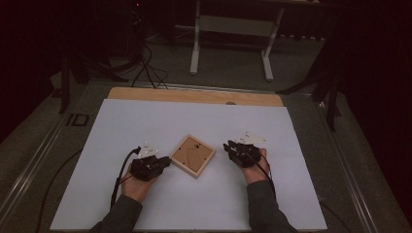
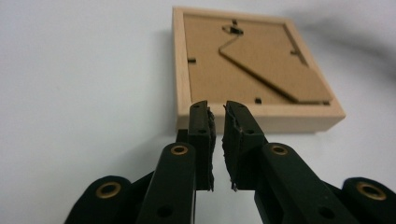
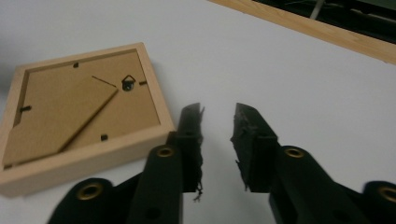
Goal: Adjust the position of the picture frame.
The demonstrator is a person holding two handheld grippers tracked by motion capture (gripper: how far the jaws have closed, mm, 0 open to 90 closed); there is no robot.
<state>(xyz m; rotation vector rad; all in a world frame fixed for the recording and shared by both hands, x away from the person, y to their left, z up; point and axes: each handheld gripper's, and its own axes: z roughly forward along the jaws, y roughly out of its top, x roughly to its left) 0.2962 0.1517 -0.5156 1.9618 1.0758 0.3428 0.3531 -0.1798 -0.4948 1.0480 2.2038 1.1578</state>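
Wooden frame point(image 1: 193, 155) lay face-down mid-table. My left gripper point(image 2: 217, 122), nearly clenched and empty, sat at its 9 o'clock edge; right gripper point(image 3: 217, 122), slack, waited at 3. Best squeeze both edges evenly.

Item: wooden picture frame point(image 1: 193, 155), small, square, light wood border.
Face: back side up; brown backing board with fold-out stand flat, metal hanger at one edge.
Pose: flat, turned diamond-wise to the surface edges.
Location: white surface point(image 1: 160, 121), mid-width, nearer the near edge.
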